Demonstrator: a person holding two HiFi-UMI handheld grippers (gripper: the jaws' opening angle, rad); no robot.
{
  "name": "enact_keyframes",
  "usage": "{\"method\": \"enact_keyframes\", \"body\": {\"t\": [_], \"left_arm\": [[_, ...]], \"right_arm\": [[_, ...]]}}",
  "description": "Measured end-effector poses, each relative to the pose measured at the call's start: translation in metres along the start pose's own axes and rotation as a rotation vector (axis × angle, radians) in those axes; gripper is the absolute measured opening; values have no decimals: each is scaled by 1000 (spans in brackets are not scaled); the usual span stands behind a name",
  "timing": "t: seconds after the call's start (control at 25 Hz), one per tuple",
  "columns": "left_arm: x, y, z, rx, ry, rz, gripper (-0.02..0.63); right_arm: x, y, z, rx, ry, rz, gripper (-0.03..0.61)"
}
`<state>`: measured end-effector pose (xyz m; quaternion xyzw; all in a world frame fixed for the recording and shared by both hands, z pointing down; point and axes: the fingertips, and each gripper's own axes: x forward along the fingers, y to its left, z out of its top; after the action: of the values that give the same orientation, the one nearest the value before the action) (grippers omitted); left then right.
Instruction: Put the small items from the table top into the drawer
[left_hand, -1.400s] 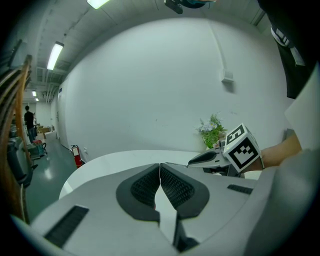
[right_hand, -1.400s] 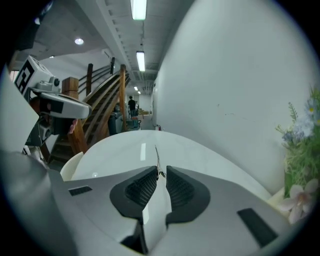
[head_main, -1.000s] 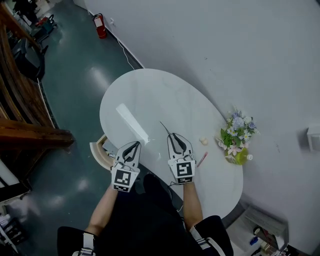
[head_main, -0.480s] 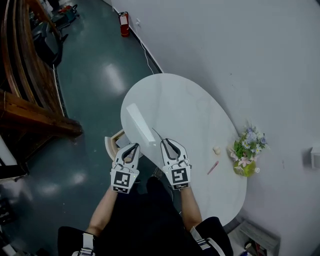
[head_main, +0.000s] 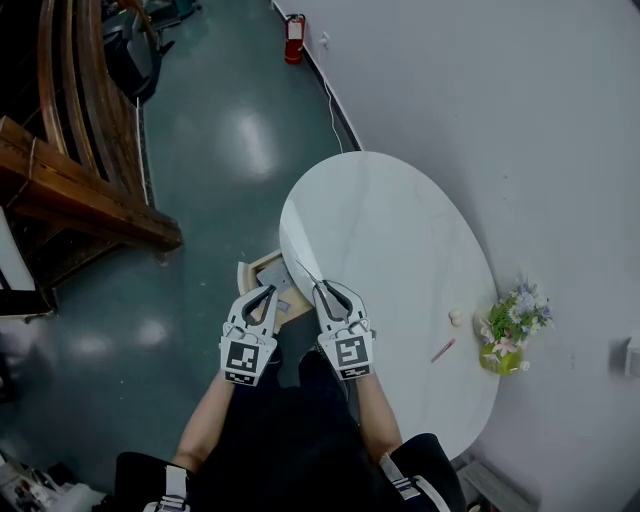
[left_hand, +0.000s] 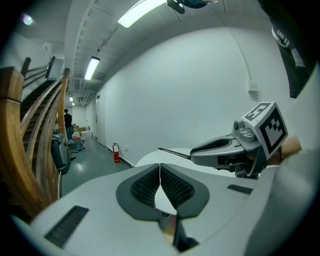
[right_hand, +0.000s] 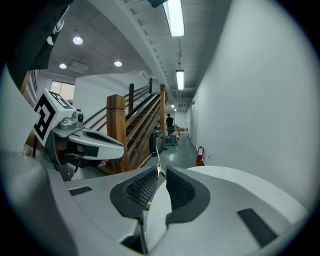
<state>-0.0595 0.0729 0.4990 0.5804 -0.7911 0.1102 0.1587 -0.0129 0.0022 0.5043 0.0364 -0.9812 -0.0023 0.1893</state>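
The person is swinging away from the middle of the counter (head_main: 390, 230) toward its left edge, where the drawer (head_main: 246, 276) is standing open. A second ago both tongs were hanging over the white top, and now they are hovering side by side at the drawer. The right tongs (right_hand: 161, 175) are clamping a thin metal pin (right_hand: 158, 157), its point sticking up and forward past the pads, and that grip is looking the same as it did a second back. The left tongs (left_hand: 159, 170) are sitting with their pads together and carrying nothing. So the pin is riding in the right tongs by the drawer's right edge, where it meets the counter, and is not yet lying inside. That shift is suggesting the carry is about finished. What seems to be coming next is a lowering of the right tongs into the drawer and a parting of the pads, so that the pin is dropping flat rather than catching on the wooden wall. The job is looking far from done, though. A small cream lump (head_main: 456, 317) and a pink stick (head_main: 443, 350) are still lying at the far right of the counter, near the flowers (head_main: 515, 325) and well apart from the drawer, and each is probably needing its own trip.
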Motion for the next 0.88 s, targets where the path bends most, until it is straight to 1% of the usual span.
{"method": "enact_keyframes", "body": {"t": [0.24, 0.4, 0.64, 0.88], "left_arm": [[-14, 34, -22, -39, 28, 43, 20], [-16, 52, -39, -63, 51, 60, 20], [-11, 69, -69, -96, 85, 66, 20], [-4, 79, -108, -129, 132, 59, 20]], "right_arm": [[32, 31, -10, -2, 40, 53, 75], [50, 45, -23, 2, 73, 73, 75], [73, 61, -57, 21, 138, 97, 75], [89, 75, -96, 22, 209, 113, 75]]}}
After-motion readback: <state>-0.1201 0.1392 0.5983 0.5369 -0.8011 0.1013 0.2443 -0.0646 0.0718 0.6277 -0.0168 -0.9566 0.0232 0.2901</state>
